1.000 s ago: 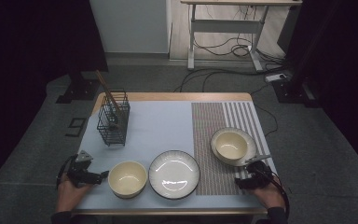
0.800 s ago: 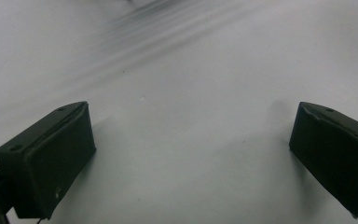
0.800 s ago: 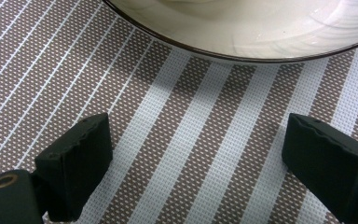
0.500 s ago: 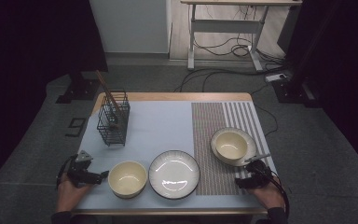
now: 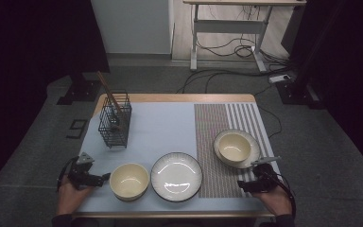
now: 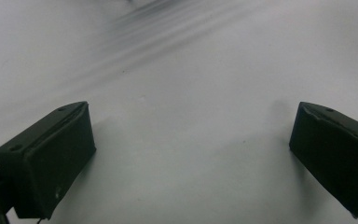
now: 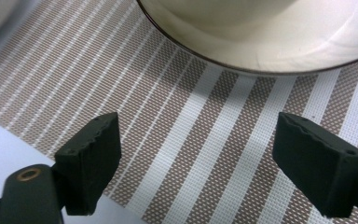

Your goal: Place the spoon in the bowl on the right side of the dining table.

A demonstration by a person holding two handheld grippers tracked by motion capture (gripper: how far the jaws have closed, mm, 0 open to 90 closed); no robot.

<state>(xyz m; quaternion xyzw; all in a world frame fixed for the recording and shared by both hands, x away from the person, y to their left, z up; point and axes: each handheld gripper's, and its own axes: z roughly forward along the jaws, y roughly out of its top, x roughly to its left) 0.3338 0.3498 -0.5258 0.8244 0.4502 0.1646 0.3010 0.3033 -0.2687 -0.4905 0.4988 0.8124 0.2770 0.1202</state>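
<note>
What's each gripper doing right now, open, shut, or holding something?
Left gripper: open, nothing between the jaws, over the pale mat.
Right gripper: open though just been closing a little, nothing held, over the striped mat near a plate.

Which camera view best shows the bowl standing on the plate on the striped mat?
The high view: the bowl shows whole, standing inside its plate on the striped mat. The right gripper view catches just the plate's near rim and the bowl's lower wall. The left gripper view looks at pale tabletop.

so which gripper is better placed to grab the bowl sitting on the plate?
Right. The right gripper sits open just below that plate and bowl; the left gripper is across the table.
</note>
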